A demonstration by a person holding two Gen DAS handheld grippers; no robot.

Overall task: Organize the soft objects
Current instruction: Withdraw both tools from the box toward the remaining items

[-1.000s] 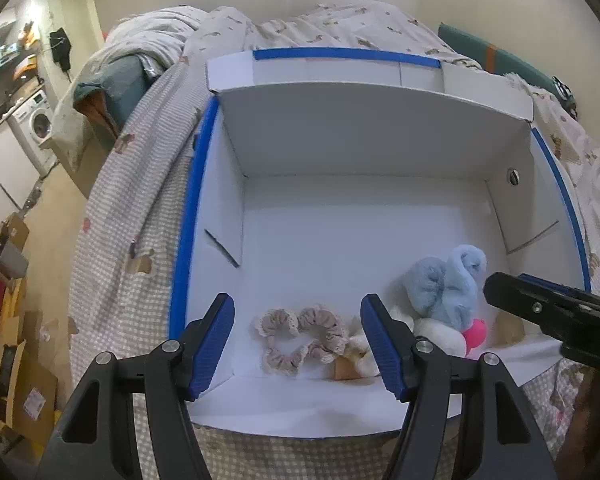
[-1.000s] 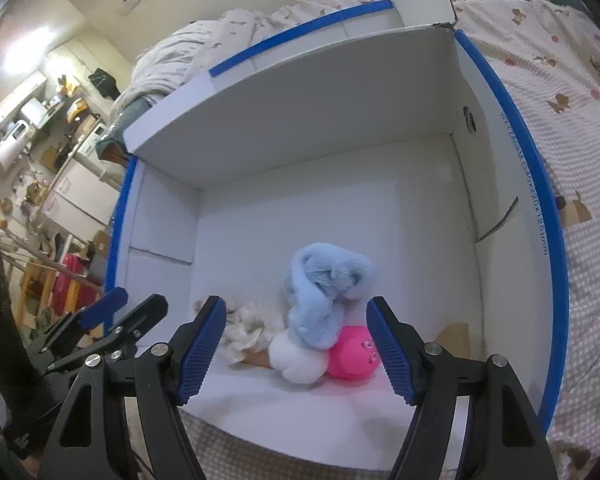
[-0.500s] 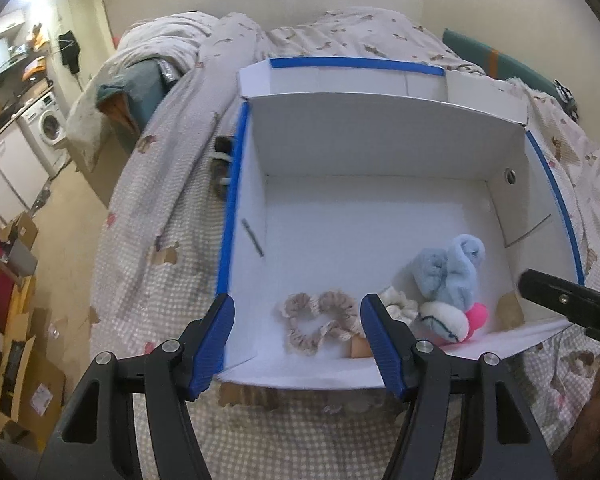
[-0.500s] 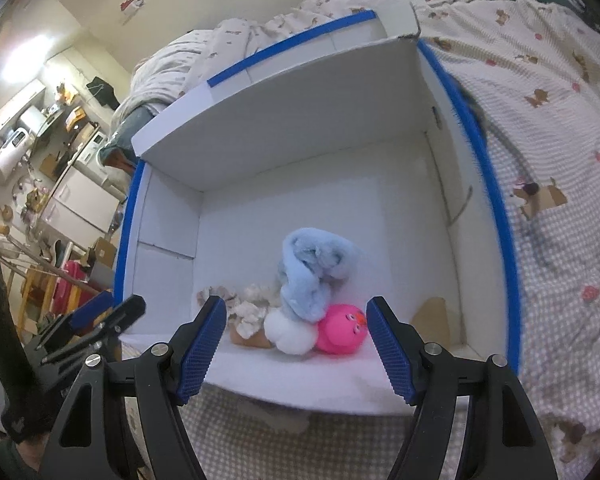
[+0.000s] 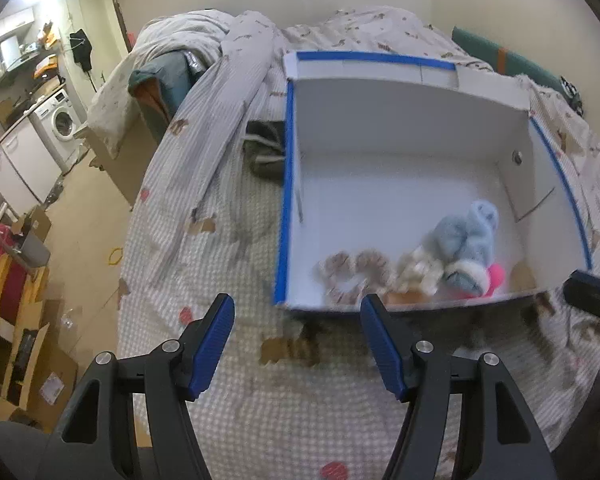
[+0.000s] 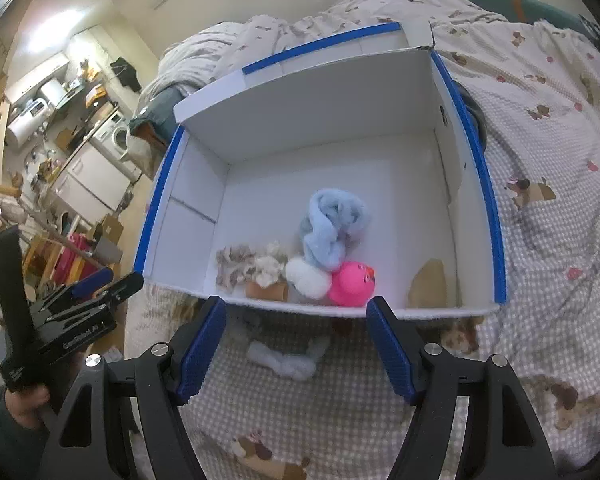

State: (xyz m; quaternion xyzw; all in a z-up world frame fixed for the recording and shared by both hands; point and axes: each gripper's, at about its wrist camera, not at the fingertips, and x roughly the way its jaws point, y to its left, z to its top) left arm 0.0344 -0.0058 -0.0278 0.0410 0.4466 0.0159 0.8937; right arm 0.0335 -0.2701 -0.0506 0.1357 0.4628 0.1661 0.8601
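Note:
A white cardboard box [image 5: 400,184] [image 6: 324,184] with blue-taped edges lies on the bed. Against its near wall lie a light blue plush [image 5: 464,236] [image 6: 332,220], a pink toy [image 6: 352,284] [image 5: 496,276], a white ball [image 6: 306,276], a cream plush on a brown base [image 6: 268,270] and beige scrunchies [image 5: 352,272] [image 6: 232,264]. A pale blue soft item [image 6: 284,360] lies on the bed outside the box, between my right fingers. My left gripper [image 5: 296,344] is open and empty above the bedspread. My right gripper [image 6: 296,348] is open and empty.
The checked bedspread [image 5: 260,400] covers the bed; a rumpled duvet [image 5: 228,60] lies behind the box. A dark garment [image 5: 264,152] sits by the box's left wall. To the left the bed edge drops to a floor with cardboard boxes [image 5: 28,360] and a washing machine [image 5: 62,124].
Both grippers have pulled back from over the box, so the box looks smaller and more bedspread shows in front. The pale blue item on the bed has come into the right wrist view.

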